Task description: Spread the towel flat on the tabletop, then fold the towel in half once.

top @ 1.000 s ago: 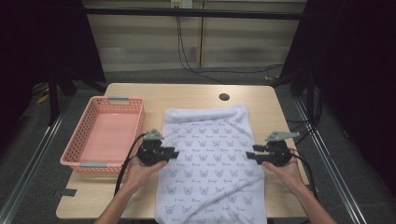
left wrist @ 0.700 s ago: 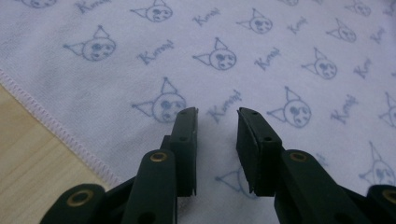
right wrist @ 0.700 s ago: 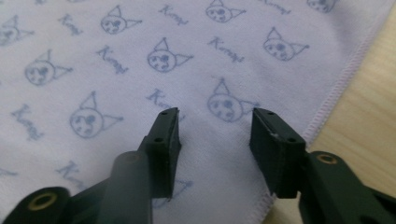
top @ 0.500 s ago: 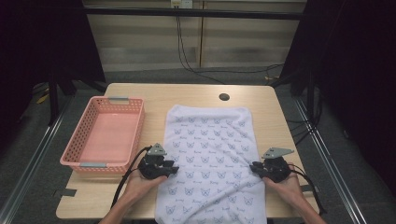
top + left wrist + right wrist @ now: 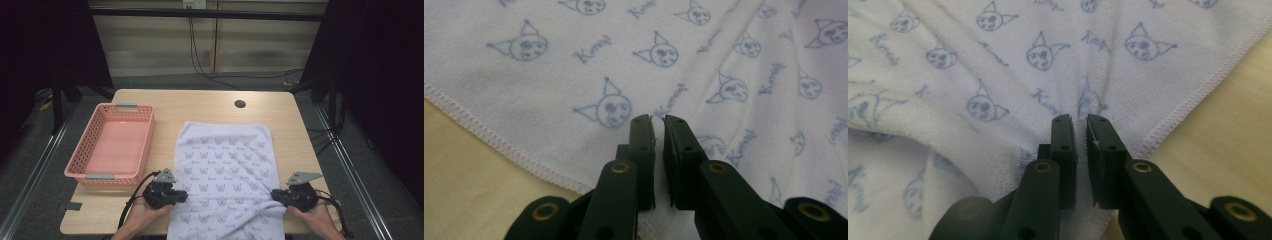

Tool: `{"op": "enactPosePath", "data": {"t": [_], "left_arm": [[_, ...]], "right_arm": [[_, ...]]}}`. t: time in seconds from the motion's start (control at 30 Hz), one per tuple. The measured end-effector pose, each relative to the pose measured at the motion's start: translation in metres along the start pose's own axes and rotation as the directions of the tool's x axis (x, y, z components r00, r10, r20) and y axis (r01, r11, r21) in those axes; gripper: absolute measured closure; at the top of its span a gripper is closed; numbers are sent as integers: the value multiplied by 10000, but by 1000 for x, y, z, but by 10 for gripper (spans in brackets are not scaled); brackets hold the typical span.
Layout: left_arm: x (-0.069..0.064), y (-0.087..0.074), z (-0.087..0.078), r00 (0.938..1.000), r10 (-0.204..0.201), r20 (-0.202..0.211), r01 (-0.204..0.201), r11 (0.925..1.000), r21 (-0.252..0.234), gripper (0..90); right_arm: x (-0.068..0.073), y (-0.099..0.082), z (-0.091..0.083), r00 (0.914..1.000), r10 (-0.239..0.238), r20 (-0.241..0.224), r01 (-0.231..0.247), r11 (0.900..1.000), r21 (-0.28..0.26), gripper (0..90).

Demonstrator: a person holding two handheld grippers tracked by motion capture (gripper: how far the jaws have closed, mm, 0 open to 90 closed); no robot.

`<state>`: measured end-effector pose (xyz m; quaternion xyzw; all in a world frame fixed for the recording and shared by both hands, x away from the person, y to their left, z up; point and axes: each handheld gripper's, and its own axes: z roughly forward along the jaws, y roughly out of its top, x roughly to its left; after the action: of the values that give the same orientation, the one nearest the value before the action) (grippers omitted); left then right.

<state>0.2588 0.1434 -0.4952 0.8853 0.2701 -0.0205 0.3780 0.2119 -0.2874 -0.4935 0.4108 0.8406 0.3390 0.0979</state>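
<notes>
A white towel [image 5: 225, 165] printed with small blue cat faces lies flat on the wooden table [image 5: 200, 102], and its near end hangs over the front edge. My left gripper [image 5: 182, 196] pinches the towel's left hem near the front. In the left gripper view its jaws [image 5: 659, 122] have just been closing and stand nearly together with the cloth [image 5: 574, 60] between them. My right gripper [image 5: 275, 194] pinches the right hem opposite. Its jaws [image 5: 1080, 120] have also just been closing on the cloth [image 5: 998, 65], which puckers into creases around them.
An empty pink plastic basket [image 5: 85, 172] stands on the table's left side, close to the left gripper. A round cable hole [image 5: 240, 104] sits near the table's far edge. Dark frames and curtains flank the table.
Both hands have slid along the towel's sides toward the table's front edge. The towel has shifted slightly nearer, and creases have formed by the right gripper.
</notes>
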Motion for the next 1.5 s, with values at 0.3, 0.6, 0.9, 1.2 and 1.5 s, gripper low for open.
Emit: {"op": "enactPosePath", "data": {"t": [0.3,0.6,0.9,1.2,1.5], "left_arm": [[-11,-5,-10,9992,-112,384,104,9997,198,689],[33,33,5,9982,-515,-318,492,9965,-680,636],[52,32,16,9929,-823,-856,765,9946,-695,626],[43,26,14,9963,-636,-570,603,9965,-575,678],[31,21,12,9975,-418,-578,390,9980,-491,678]], "right_arm": [[6,-2,-7,9982,291,-523,-303,9993,-229,667],[-20,22,5,9981,458,414,-409,9928,-1126,531],[-41,44,34,9954,248,929,-172,9964,-826,500],[-42,46,42,9914,210,1289,-145,9986,-511,523],[-35,41,38,9917,119,1280,-60,9989,-465,729]]}}
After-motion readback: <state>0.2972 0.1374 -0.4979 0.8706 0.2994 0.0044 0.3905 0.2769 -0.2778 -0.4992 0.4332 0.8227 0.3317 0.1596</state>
